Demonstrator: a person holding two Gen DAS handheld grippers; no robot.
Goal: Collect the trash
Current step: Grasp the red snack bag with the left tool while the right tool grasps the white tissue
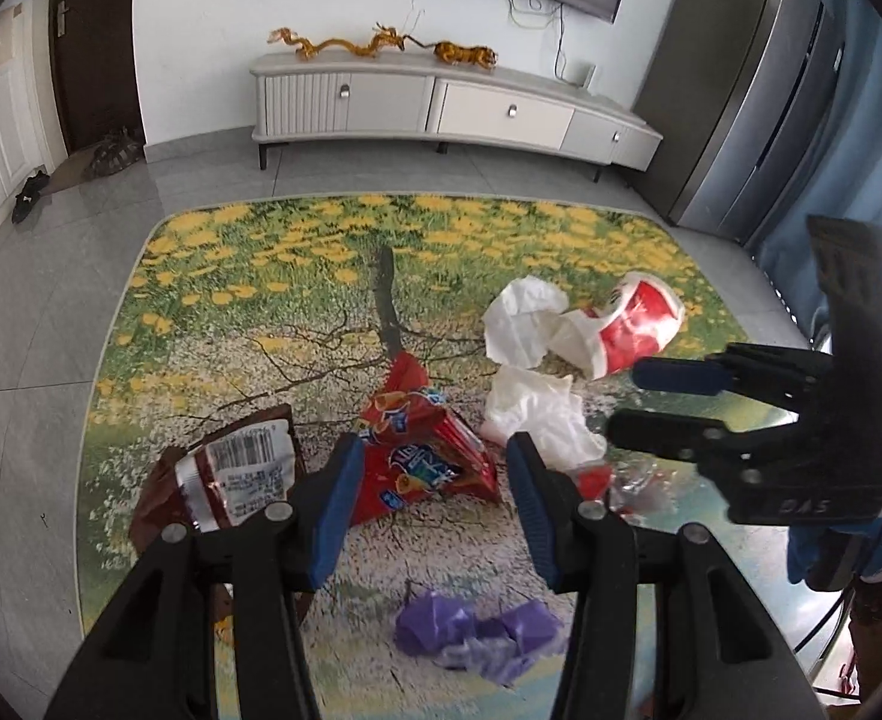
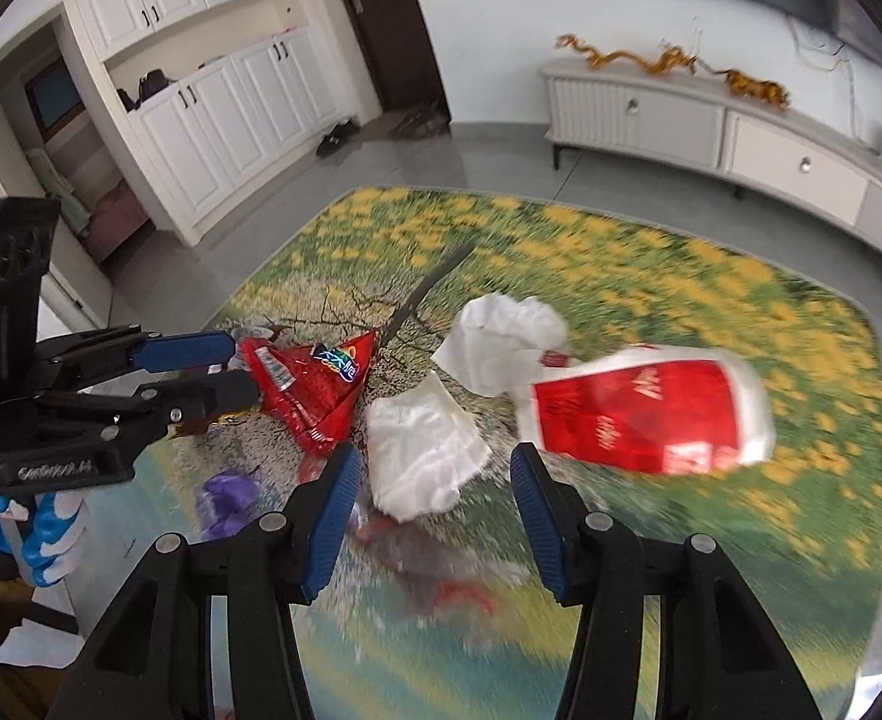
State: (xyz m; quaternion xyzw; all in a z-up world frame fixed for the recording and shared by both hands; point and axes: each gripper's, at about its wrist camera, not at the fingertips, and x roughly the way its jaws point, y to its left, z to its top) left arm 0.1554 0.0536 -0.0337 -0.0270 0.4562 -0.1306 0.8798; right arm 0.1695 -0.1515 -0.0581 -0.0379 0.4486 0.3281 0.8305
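Trash lies scattered on the flowered rug (image 1: 213,252): a red chip bag (image 1: 423,450), a brown wrapper (image 1: 225,474), white tissues (image 1: 531,408), a red cup (image 1: 633,324) and purple plastic (image 1: 477,636). The left gripper (image 1: 435,480) and right gripper (image 2: 435,480) hover above, jaws wide apart, holding nothing

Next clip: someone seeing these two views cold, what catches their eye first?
Probably the litter strewn over the flowery yellow-and-green rug: a red snack bag at its centre, and a crushed red-and-white paper cup beside crumpled white tissues to the right. Next, the two open blue-padded claws: the left claw above the snack bag, the right claw over the tissues.
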